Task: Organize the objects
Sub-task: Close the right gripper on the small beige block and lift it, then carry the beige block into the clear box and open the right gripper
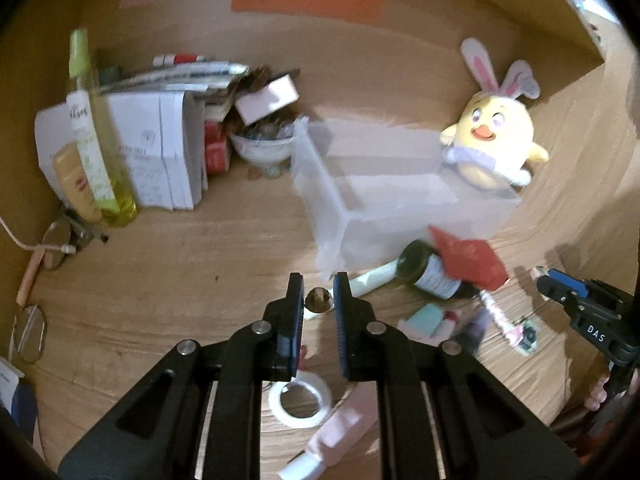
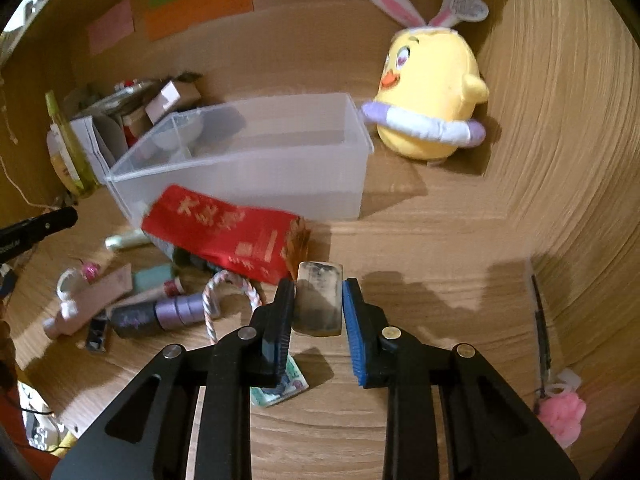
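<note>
Small silvery block (image 2: 319, 300) sits between the right gripper (image 2: 319, 306) jaws, both pads touching its sides: gripped and apparently lifted off the desk (image 2: 420, 264). Clear bin (image 2: 248, 184) lies at 11 o'clock from it, red packet (image 2: 224, 232) between. Step in hand, likely: carrying the block to the bin. Next move calls for raising it over the near wall, then letting go. Left gripper (image 1: 317, 300) jaws narrowly parted around a small brown knob (image 1: 319, 300); grip uncertain.
</note>
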Demonstrator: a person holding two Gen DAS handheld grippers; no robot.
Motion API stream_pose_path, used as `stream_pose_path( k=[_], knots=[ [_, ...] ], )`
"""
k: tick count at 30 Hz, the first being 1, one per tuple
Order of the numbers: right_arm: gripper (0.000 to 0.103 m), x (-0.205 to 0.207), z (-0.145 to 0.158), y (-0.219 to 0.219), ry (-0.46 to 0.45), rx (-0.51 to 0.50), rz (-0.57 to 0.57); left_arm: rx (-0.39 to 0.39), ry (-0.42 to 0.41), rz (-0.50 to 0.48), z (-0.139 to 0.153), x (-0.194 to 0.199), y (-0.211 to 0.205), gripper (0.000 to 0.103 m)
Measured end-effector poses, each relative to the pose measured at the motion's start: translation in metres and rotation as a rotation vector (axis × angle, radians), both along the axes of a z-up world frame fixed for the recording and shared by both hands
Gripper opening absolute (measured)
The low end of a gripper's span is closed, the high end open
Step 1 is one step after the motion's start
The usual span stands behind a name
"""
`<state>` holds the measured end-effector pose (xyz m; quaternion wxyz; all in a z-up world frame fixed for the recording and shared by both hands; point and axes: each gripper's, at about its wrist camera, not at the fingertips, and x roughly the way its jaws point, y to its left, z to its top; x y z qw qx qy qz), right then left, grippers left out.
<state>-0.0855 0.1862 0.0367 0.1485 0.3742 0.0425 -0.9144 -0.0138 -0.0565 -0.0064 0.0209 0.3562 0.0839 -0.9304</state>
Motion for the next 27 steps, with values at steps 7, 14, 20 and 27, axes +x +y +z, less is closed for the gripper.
stream_pose_path(
  k=[7,14,20,27],
  knots=[
    [0.023,-0.003,0.027,-0.002,0.089,-0.04,0.009,0.01,0.07,-0.029,0.023,-0.002,0.013,0.014],
    [0.023,-0.012,0.053,-0.005,0.184,-0.053,0.021,-0.002,0.129,-0.034,0.041,-0.009,0.024,0.014],
    [0.023,-0.025,0.073,-0.014,0.244,-0.072,0.062,-0.036,0.176,-0.039,0.057,-0.017,0.034,0.014],
    [0.023,-0.044,0.09,-0.025,0.277,-0.09,0.106,-0.026,0.198,-0.04,0.07,-0.035,0.036,0.014]
  ],
)
